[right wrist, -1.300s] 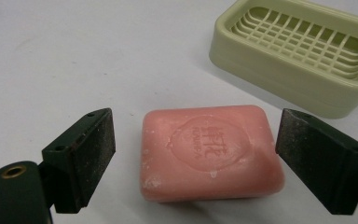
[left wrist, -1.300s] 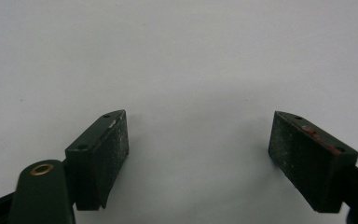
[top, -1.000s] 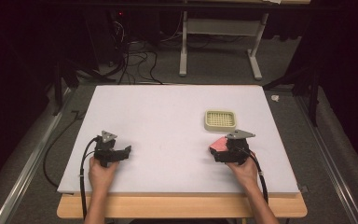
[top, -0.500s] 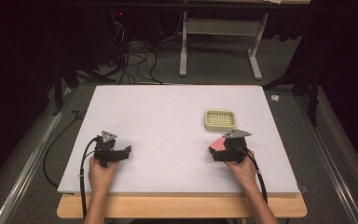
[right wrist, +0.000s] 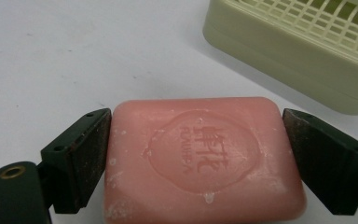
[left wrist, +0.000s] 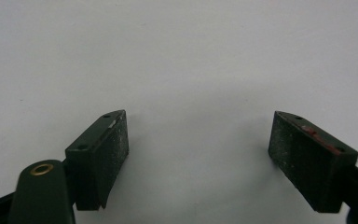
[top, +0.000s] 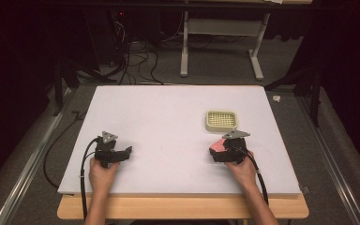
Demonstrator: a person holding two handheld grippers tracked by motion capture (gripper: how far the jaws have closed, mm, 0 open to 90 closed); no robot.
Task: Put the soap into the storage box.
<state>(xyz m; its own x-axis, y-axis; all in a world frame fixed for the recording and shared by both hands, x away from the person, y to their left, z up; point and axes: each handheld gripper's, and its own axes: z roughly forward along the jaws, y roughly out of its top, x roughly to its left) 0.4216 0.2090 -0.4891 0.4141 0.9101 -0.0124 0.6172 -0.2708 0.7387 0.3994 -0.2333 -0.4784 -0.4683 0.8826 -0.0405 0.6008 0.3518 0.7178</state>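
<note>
**Pink soap between my right jaws, dish just ahead**

Pink and waxy, the bar of soap (right wrist: 204, 161) sits flat on the white table (top: 168, 117) with a round stamped emblem facing up. In the right gripper view I have a black jaw against each of its short ends, so my right gripper (right wrist: 200, 158) is pinching the soap; both pads look to be in contact, with no gap that I can make out. Pale flecks cling to the bar's surface and edges.

In the high view the right gripper (top: 221, 151) is near the front right of the table, with the soap (top: 217, 146) showing as a small pink patch at its tip. The cream soap dish (top: 221, 121), with a gridded top, stands just beyond it, near but apart from the bar. The right gripper view puts the same dish (right wrist: 298, 60) at the upper right, its pale wall a little way behind the soap.

My left gripper (left wrist: 198, 154) is spread wide, with bare white table between its two black pads. From above it (top: 122, 153) rests near the front left, well apart from the soap and dish. My hands (top: 102, 171) hold each tool from the table's near edge, cables trailing back.
</note>
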